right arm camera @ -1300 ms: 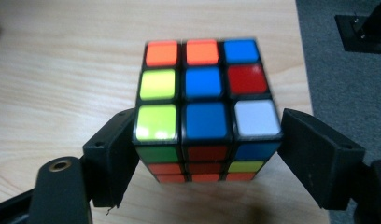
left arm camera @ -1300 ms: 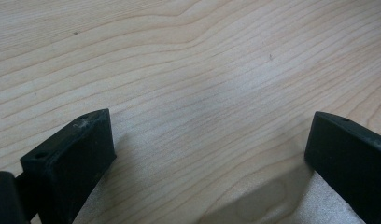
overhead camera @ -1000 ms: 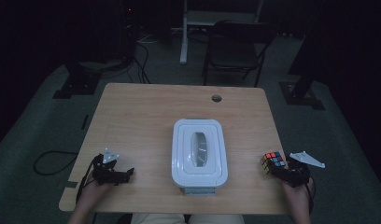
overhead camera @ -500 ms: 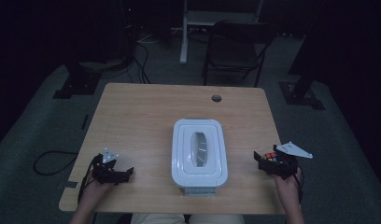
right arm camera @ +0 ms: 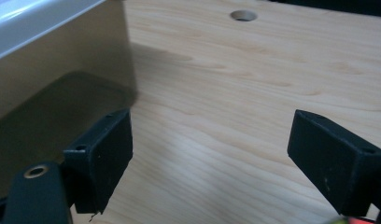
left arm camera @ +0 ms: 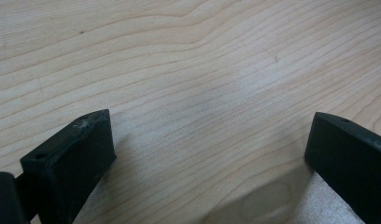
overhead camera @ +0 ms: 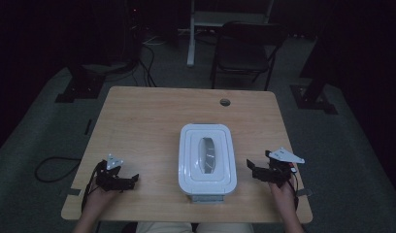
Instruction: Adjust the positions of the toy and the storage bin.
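The white lidded box [overhead camera: 207, 158] is sitting near the surface's [overhead camera: 138, 126] front edge. The right gripper [overhead camera: 260, 173], fingers wide and empty after opening, should be squaring to its side wall; the left gripper [overhead camera: 129, 181] is resting wide.

Left gripper [overhead camera: 122, 180] jaws apart, right gripper [overhead camera: 258, 171] jaws just opened wide

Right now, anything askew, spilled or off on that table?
Nothing stands out. The white lidded box sits square on the wooden table, lid seated flat. No spill or damage shows. The left claw and right claw stand open, nothing between their jaws.
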The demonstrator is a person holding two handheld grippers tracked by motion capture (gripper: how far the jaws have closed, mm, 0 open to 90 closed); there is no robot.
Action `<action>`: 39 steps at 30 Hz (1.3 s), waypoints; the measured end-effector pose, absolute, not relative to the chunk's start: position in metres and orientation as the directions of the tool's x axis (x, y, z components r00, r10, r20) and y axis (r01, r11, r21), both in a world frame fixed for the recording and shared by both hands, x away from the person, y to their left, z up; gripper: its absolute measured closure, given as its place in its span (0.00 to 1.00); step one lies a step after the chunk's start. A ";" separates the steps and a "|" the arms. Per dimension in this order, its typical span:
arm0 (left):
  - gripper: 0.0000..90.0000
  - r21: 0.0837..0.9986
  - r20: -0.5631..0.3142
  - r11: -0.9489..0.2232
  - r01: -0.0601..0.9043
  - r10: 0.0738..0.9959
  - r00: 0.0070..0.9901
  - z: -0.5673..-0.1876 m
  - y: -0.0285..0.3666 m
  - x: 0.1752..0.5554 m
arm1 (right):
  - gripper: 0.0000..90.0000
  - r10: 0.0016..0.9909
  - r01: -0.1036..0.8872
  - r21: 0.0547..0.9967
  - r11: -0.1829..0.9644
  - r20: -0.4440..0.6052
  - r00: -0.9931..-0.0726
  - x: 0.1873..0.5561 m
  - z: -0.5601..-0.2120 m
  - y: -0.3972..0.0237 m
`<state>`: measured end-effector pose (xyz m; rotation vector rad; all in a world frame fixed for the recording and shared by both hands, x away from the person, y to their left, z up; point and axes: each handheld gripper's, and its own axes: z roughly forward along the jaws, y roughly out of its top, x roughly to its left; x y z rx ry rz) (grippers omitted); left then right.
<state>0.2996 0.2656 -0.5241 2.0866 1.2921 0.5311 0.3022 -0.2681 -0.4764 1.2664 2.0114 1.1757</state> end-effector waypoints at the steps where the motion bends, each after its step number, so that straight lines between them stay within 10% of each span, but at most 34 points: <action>1: 0.02 0.687 0.014 -0.329 0.648 0.898 0.441 -0.524 0.266 0.300 | 0.16 0.889 0.477 0.854 0.210 0.036 -0.457 0.303 -0.479 -0.266; 39: 0.02 0.687 0.017 -0.358 0.632 0.878 0.479 -0.524 0.264 0.299 | 0.15 0.868 0.599 0.726 0.339 0.003 -0.496 0.318 -0.527 -0.247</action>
